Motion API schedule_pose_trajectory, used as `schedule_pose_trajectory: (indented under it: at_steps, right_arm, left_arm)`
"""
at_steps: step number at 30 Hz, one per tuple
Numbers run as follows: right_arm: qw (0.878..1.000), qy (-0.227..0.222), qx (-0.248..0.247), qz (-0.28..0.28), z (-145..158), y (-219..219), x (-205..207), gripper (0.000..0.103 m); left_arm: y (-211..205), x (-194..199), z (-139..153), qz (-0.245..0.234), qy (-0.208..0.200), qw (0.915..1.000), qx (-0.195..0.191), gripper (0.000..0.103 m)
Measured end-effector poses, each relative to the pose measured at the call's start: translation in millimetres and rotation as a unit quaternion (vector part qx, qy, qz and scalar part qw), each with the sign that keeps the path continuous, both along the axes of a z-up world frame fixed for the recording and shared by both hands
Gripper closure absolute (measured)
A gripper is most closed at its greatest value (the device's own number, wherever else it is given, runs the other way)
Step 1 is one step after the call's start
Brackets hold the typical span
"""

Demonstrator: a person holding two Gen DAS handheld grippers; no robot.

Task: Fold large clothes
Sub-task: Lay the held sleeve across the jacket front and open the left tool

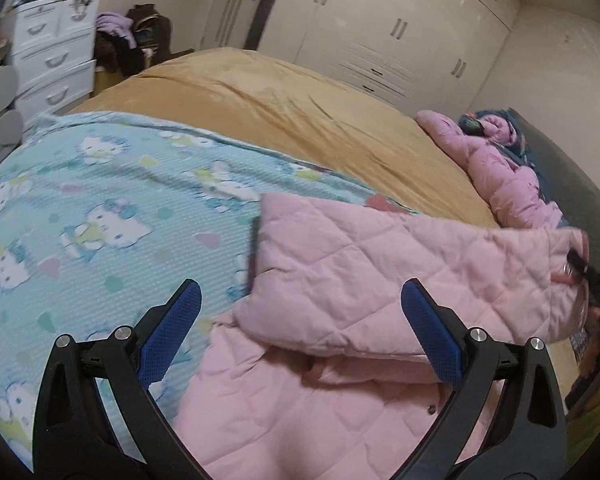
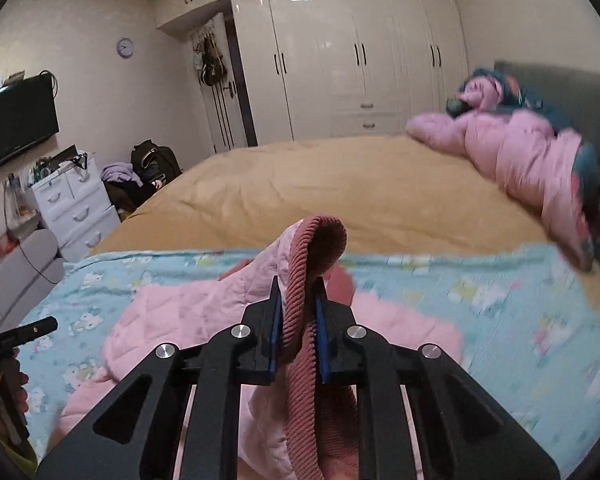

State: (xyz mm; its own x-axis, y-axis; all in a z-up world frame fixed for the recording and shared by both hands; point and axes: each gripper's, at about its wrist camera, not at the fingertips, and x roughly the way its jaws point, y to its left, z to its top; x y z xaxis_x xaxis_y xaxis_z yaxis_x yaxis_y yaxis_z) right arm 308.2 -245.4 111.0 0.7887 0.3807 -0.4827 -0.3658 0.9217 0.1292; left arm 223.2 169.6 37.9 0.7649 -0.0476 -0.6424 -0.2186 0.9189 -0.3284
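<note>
A pink quilted jacket (image 1: 380, 280) lies on a light blue cartoon-print blanket (image 1: 100, 200) on the bed. Its sleeve is lifted and stretched to the right across the body. My left gripper (image 1: 300, 300) is open and empty, just above the jacket's left part. My right gripper (image 2: 298, 312) is shut on the jacket's ribbed dusty-pink cuff (image 2: 312, 264) and holds it above the blanket (image 2: 500, 312); it also shows at the right edge of the left wrist view (image 1: 580, 268). The jacket body (image 2: 172, 328) lies below and left of it.
A tan bedspread (image 1: 280, 96) covers the far half of the bed. A second pink jacket (image 2: 520, 152) lies by the dark headboard (image 2: 560, 80). A white drawer unit (image 2: 76, 208), bags and a wall TV (image 2: 16, 120) stand left; white wardrobes (image 2: 360, 60) line the back wall.
</note>
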Motion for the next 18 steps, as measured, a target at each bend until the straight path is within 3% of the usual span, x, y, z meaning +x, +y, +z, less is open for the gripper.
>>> schedule_pose_trajectory:
  at_steps: [8,16,17,18]
  right_arm:
    - [0.998,0.035,-0.035,-0.030,-48,-3,14,0.089]
    - [0.995,0.078,-0.025,-0.050,-87,-17,15,0.089]
    - [0.995,0.079,-0.025,-0.050,-89,-17,15,0.089]
    - [0.995,0.081,-0.026,-0.050,-90,-17,15,0.088]
  left_arm:
    - [-44,53,-9,-0.066,0.010,0.9978,-0.005,0.009]
    - [-72,89,-41,-0.098,0.051,0.9937,0.015,0.010]
    - [-74,92,-46,-0.103,0.056,0.9930,0.016,0.010]
    - [-76,93,-51,-0.109,0.059,0.9922,0.012,0.021]
